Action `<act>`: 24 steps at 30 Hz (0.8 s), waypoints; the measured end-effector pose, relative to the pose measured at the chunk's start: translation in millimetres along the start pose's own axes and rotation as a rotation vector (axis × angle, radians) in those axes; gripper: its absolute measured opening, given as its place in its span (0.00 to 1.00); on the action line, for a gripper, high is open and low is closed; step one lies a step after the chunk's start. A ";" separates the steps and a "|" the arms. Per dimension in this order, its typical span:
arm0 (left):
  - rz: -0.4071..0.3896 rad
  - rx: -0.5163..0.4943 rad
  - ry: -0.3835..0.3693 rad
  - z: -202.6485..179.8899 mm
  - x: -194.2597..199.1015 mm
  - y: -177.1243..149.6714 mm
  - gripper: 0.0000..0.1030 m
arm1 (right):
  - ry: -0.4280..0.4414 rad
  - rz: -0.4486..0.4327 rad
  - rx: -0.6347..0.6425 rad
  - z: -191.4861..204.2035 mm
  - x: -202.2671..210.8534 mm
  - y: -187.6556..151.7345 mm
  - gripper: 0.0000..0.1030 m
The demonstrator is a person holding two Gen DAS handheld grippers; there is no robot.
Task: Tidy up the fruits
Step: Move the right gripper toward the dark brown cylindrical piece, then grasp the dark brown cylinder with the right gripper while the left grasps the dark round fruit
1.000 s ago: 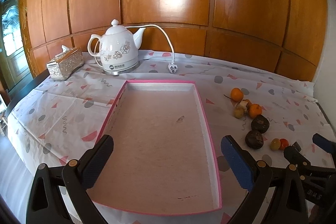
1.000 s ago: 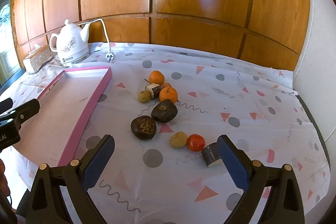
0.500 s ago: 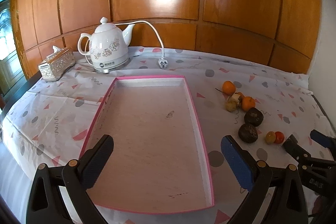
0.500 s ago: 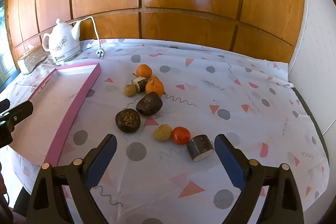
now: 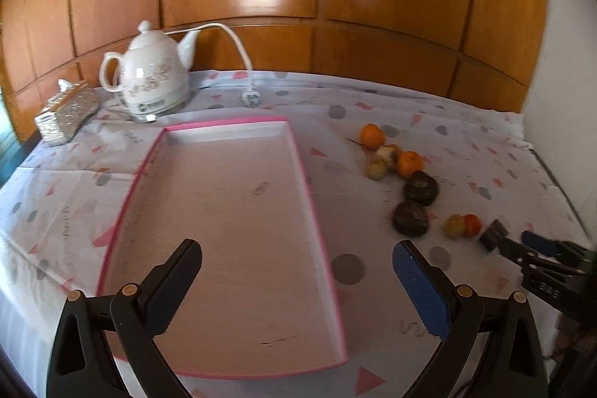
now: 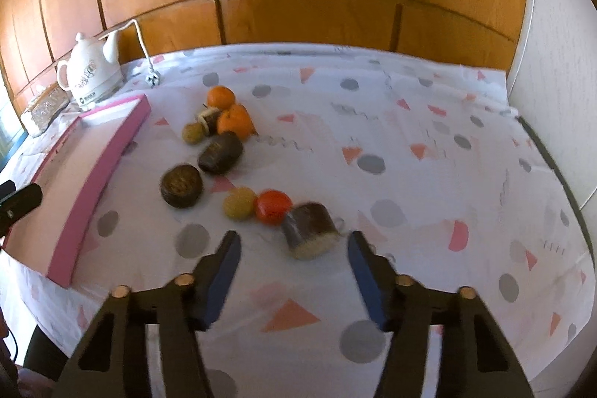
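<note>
Fruit lay scattered on the counter point(image 6: 429, 174) beside a pink tray point(image 5: 224, 211), and both tongs were held low over the near edge.

Open cloth was seen right of the fruit as far as the white wall; wood panelling closed the far edge. A white kettle point(image 5: 151, 81), its plug point(image 5: 250, 96) and a silver tissue box point(image 5: 63, 116) stood at the far left, well apart from the fruit. The left tongs point(image 5: 296, 262) were spread wide over the tray, with nothing between them. The right tongs point(image 6: 294, 248) were closing just short of a dark cut piece point(image 6: 309, 230), not yet touched. A red fruit point(image 6: 273, 206) touched that piece, with a yellow fruit point(image 6: 238, 207) beside it; two dark fruits point(image 6: 183, 185) and the oranges point(image 6: 235, 120) lay beyond. Nothing was seen in the tray.
</note>
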State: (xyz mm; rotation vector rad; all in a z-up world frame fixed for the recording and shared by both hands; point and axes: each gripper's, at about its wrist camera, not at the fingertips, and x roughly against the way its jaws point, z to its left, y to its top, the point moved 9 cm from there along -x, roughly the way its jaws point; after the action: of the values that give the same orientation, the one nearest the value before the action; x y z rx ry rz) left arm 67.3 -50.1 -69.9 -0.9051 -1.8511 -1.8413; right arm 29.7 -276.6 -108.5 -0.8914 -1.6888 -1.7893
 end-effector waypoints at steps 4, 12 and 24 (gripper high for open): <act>0.025 -0.021 -0.048 -13.8 -6.1 -3.6 1.00 | 0.007 0.036 -0.046 -18.4 -7.0 -12.2 0.41; 0.081 -0.099 -0.100 -35.9 -20.0 -9.6 0.99 | 0.072 0.058 -0.075 -20.0 -21.4 -10.9 0.41; 0.203 -0.164 -0.229 -83.2 -60.5 0.2 0.64 | 0.062 0.063 0.045 -9.9 -46.0 1.8 0.36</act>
State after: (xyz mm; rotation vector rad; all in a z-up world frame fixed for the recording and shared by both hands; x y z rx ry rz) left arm 96.7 -142.6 -104.1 -1.3599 -1.6770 -1.8462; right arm 59.8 -289.7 -142.2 -0.8523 -1.6375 -1.7136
